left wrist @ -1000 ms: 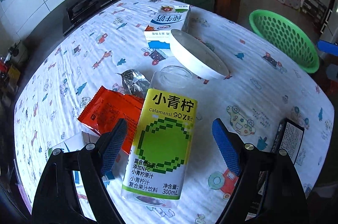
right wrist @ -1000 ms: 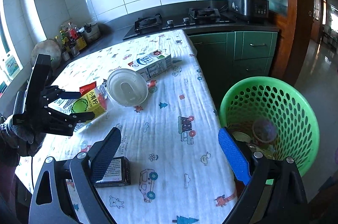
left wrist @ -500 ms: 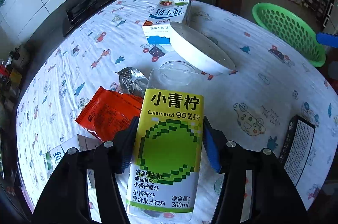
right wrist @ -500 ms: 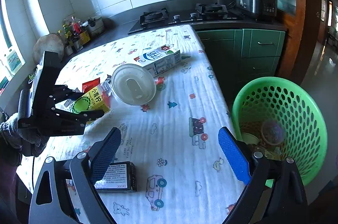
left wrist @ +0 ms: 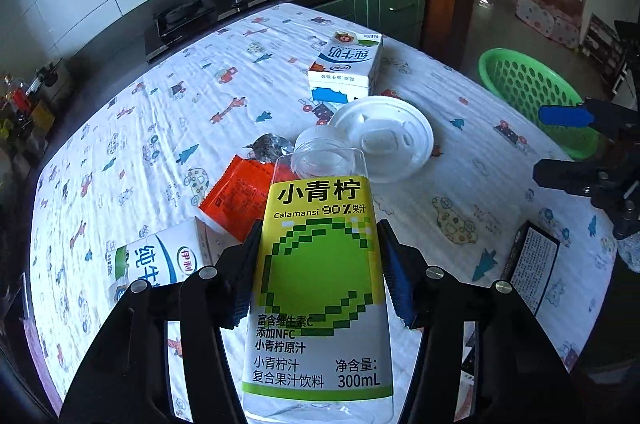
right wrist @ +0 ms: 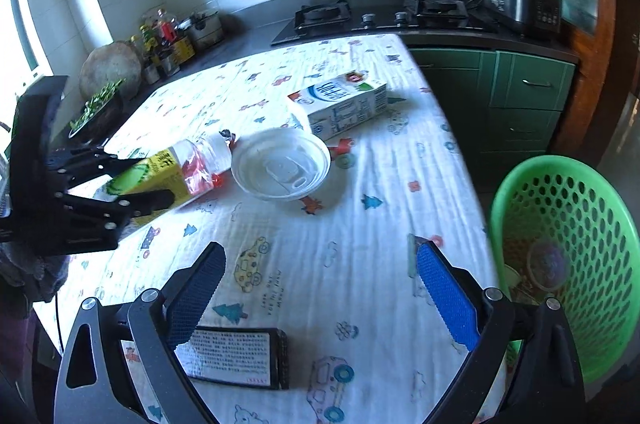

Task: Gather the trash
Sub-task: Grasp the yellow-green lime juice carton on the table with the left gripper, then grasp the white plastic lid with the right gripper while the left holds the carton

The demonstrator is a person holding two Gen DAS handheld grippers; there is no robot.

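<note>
A clear juice bottle [left wrist: 320, 264] with a yellow-green label lies lengthwise between my left gripper's [left wrist: 320, 228] blue pads. The jaws are closing and the pads press on its sides. In the right wrist view the same bottle [right wrist: 176, 171] is held slightly above the cloth by the left gripper [right wrist: 140, 183]. My right gripper [right wrist: 320, 248] hovers over the table's near edge, its jaws opening, with nothing between them. A green basket [right wrist: 600, 224] stands beside the table on the right and holds some trash.
On the patterned tablecloth [left wrist: 160, 127] lie a white lid [left wrist: 384, 139], a milk carton [left wrist: 348, 63], an orange wrapper [left wrist: 236, 195], a foil scrap [left wrist: 268, 145], a second milk carton [left wrist: 156, 260] and a black box [right wrist: 236, 352]. A stove counter runs behind.
The left jaws have closed onto the juice bottle and raised it a little. The right gripper has shifted in over the table edge and its jaws have spread wider.
</note>
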